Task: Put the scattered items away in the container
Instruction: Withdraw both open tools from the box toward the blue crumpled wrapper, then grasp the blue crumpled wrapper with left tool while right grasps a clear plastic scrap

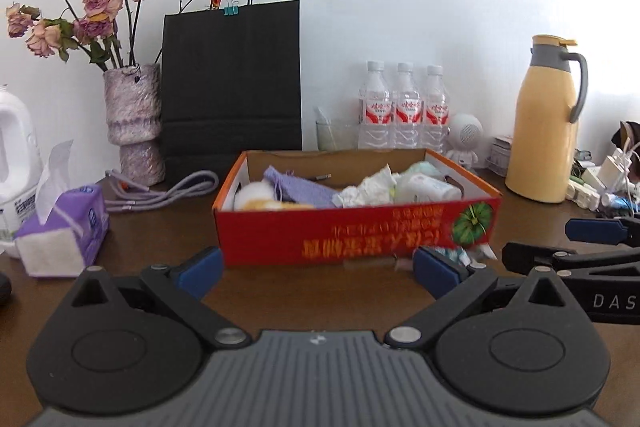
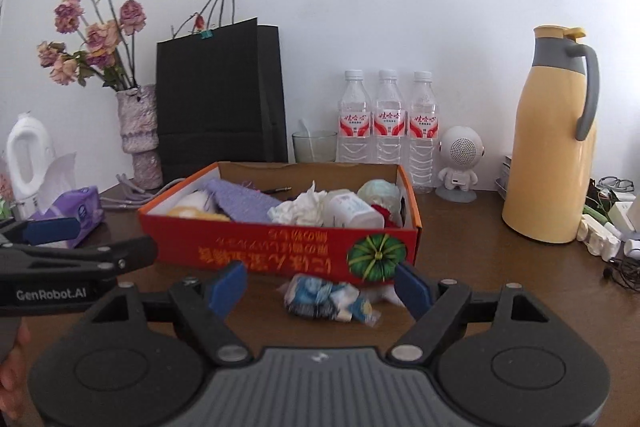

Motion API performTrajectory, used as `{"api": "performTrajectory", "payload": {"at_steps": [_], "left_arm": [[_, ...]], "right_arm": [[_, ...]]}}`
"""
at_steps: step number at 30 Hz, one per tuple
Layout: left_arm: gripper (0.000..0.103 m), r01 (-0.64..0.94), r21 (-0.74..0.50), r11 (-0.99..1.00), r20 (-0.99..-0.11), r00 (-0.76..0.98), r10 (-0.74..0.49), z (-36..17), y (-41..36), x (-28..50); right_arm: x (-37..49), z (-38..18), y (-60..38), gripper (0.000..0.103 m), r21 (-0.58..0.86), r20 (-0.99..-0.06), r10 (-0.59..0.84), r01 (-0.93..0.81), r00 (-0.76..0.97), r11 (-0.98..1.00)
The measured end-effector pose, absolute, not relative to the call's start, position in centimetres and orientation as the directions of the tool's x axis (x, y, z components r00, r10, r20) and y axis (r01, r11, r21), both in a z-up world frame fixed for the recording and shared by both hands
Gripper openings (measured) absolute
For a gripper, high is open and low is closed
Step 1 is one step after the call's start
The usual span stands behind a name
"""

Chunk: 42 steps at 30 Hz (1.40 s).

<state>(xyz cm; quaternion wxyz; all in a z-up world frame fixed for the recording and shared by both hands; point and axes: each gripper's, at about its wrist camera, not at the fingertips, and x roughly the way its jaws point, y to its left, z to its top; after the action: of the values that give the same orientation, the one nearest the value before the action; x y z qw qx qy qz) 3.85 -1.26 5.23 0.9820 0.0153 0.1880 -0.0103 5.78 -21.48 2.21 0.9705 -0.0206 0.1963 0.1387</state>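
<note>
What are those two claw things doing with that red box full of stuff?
A person holds a claw in each hand and is tidying a desk into the red box. A purple cloth, crumpled tissue and a white bottle already lie inside. The right claw is open, with a small blue-and-white packet on the table between its tips, not gripped. The left claw is open and empty.

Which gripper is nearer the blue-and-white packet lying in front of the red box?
Right. The right gripper frames the packet between open jaws; the left gripper sits to its left.

Bright, even daylight; mild blur; strong fisheye bending at edges.
</note>
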Motion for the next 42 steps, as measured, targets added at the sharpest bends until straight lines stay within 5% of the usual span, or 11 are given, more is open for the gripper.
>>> {"api": "performTrajectory", "payload": {"at_steps": [10, 18, 20, 24, 25, 28, 30, 31, 32, 37, 42], "left_arm": [[0.103, 0.081, 0.019, 0.997, -0.449, 0.891, -0.064, 3.9, -1.9, -1.6], [0.100, 0.245, -0.049, 0.968, -0.452, 0.859, -0.240, 4.9, -5.9, 10.1], [0.090, 0.293, -0.043, 0.955, -0.499, 0.822, -0.275, 3.9, -7.8, 13.7], [0.086, 0.288, -0.100, 0.952, -0.569, 0.768, -0.292, 2.2, -9.4, 18.3], [0.080, 0.298, -0.113, 0.948, -0.578, 0.756, -0.307, 1.9, -9.6, 18.9], [0.032, 0.281, -0.072, 0.957, -0.605, 0.750, -0.266, 0.9, -10.1, 19.8], [0.024, 0.316, -0.091, 0.945, -0.595, 0.743, -0.306, 0.8, -9.4, 19.8], [0.007, 0.321, -0.107, 0.941, -0.590, 0.741, -0.320, 0.9, -8.9, 19.6], [0.001, 0.319, -0.124, 0.940, -0.581, 0.744, -0.329, 1.2, -8.3, 19.4], [0.001, 0.322, -0.223, 0.920, -0.508, 0.767, -0.392, 4.3, -3.8, 16.0], [0.001, 0.217, -0.260, 0.941, -0.464, 0.826, -0.319, 6.1, 1.0, 11.7]], "right_arm": [[-0.3, 0.1, -23.7, 0.077, -0.002, -0.506, 0.207, -0.242, 0.837, 0.970], [11.3, 1.8, -27.7, 0.061, 0.139, -0.547, 0.179, -0.122, 0.818, 0.983], [14.8, 1.6, -28.3, 0.058, 0.156, -0.575, 0.162, -0.087, 0.802, 0.984], [18.9, 0.3, -28.5, 0.055, 0.171, -0.611, 0.185, -0.099, 0.770, 0.980], [19.6, 0.0, -28.5, 0.054, 0.171, -0.614, 0.186, -0.101, 0.767, 0.980], [21.2, -0.9, -28.5, 0.053, 0.174, -0.618, 0.195, -0.110, 0.761, 0.979], [21.8, -1.4, -28.5, 0.053, 0.184, -0.618, 0.206, -0.116, 0.758, 0.976], [21.8, -1.7, -28.5, 0.053, 0.187, -0.617, 0.207, -0.114, 0.759, 0.976], [21.7, -1.8, -28.4, 0.053, 0.192, -0.612, 0.211, -0.116, 0.762, 0.975], [21.1, -2.3, -27.0, 0.052, 0.153, -0.604, 0.238, -0.182, 0.761, 0.971], [22.0, -3.0, -24.7, 0.045, 0.058, -0.627, 0.197, -0.208, 0.754, 0.977]]}}
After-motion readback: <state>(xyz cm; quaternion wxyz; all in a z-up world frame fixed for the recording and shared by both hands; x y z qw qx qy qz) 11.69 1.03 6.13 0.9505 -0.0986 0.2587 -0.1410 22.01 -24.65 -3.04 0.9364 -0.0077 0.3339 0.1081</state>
